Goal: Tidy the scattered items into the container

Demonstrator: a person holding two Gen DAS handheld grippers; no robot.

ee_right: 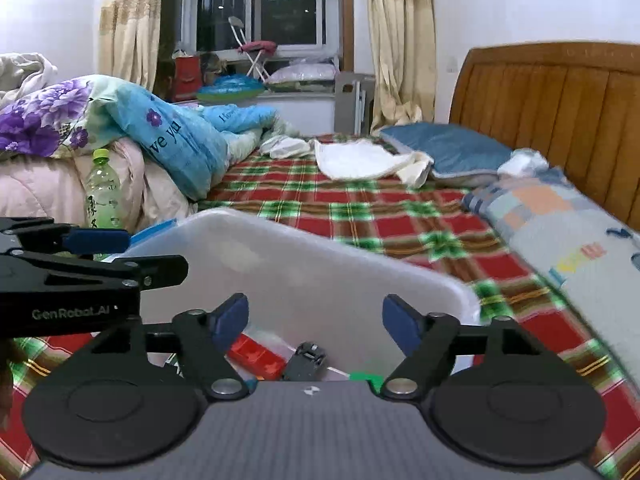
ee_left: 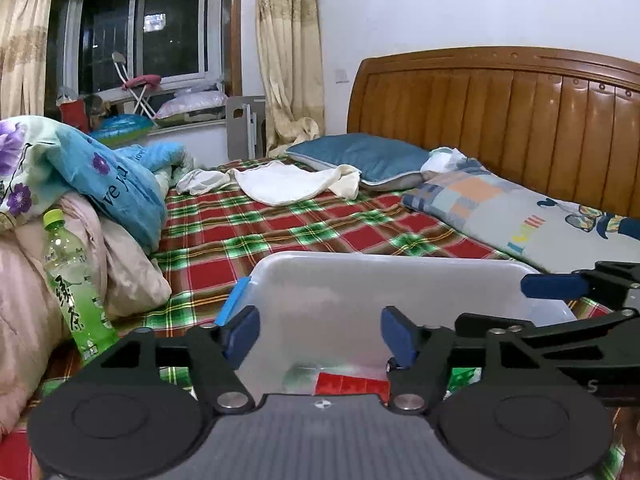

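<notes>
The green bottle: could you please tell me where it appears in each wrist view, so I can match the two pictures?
Left wrist view: the green bottle stands at the left edge, leaning against the pink quilt, left of the bin.
Right wrist view: it stands left of centre, behind the left gripper.
Shared landmark: the blue pillow by the headboard.

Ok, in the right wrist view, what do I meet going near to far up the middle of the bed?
Right gripper, open and empty → red item inside the clear container → plaid bedsheet → white cloth → window.
</notes>
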